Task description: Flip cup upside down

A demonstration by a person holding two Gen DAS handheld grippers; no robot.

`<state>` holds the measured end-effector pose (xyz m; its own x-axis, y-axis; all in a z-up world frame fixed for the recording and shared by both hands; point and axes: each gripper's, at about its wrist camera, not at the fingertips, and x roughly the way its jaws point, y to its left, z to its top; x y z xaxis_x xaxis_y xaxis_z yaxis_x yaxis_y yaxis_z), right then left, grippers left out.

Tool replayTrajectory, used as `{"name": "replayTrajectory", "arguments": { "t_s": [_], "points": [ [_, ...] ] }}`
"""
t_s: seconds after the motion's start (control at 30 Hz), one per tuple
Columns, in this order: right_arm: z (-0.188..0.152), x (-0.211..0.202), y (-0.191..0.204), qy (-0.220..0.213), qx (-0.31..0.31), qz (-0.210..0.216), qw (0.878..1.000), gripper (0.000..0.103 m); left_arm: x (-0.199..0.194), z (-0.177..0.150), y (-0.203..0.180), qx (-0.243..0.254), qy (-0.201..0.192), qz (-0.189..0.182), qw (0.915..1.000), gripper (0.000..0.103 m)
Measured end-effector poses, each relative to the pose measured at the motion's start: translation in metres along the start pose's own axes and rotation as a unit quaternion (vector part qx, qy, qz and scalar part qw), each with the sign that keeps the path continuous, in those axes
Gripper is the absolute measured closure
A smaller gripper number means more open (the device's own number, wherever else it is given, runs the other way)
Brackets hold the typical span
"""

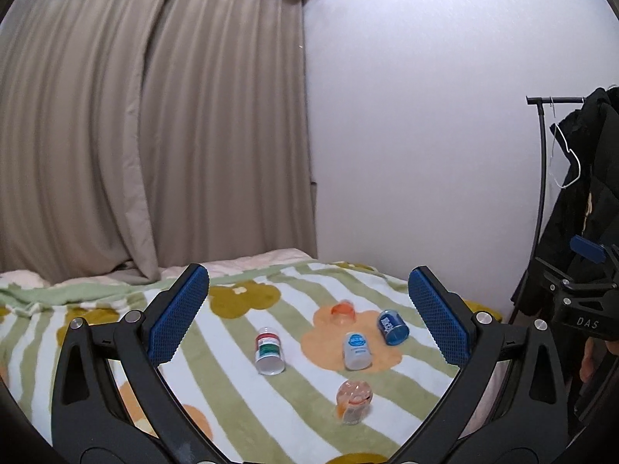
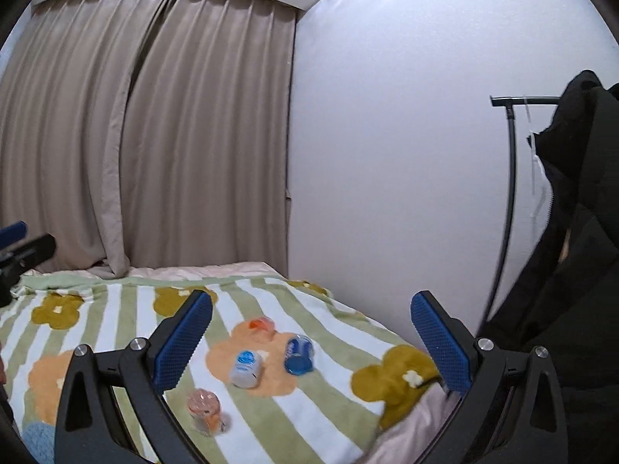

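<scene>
Item: five small cups on a bed with a striped, flower-patterned blanket (image 1: pixel 240 394), grouped near its right edge.

- Red-and-green labelled cup (image 1: pixel 269 352): tilted, its open mouth facing the near edge; hidden in the right wrist view behind a finger.
- White cup with blue top (image 1: pixel 356 350): apparently base up.
- Blue cup (image 1: pixel 392 326): leaning, long axis oblique.
- Orange cup (image 1: pixel 343 312): blurred, orientation unclear.
- Clear pink-orange cup (image 1: pixel 353 400): blurred (print unreadable).

Left hand-held gripper (image 1: pixel 309 317): spread wide, empty, above the bed. Right hand-held gripper (image 2: pixel 311 344): likewise wide, empty.
</scene>
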<state>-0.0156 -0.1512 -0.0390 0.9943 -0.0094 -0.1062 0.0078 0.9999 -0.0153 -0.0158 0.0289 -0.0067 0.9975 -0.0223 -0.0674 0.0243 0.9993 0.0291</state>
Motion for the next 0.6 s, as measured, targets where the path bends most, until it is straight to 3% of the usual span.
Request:
{"name": "replayTrajectory", "arguments": {
  "t_s": [0.6],
  "points": [
    [-0.003,-0.010,-0.002,0.000,0.008,0.008,1.000,0.001,-0.006,-0.010,-0.007,0.003,0.007,-0.013,0.9999,0.000]
  ]
}}
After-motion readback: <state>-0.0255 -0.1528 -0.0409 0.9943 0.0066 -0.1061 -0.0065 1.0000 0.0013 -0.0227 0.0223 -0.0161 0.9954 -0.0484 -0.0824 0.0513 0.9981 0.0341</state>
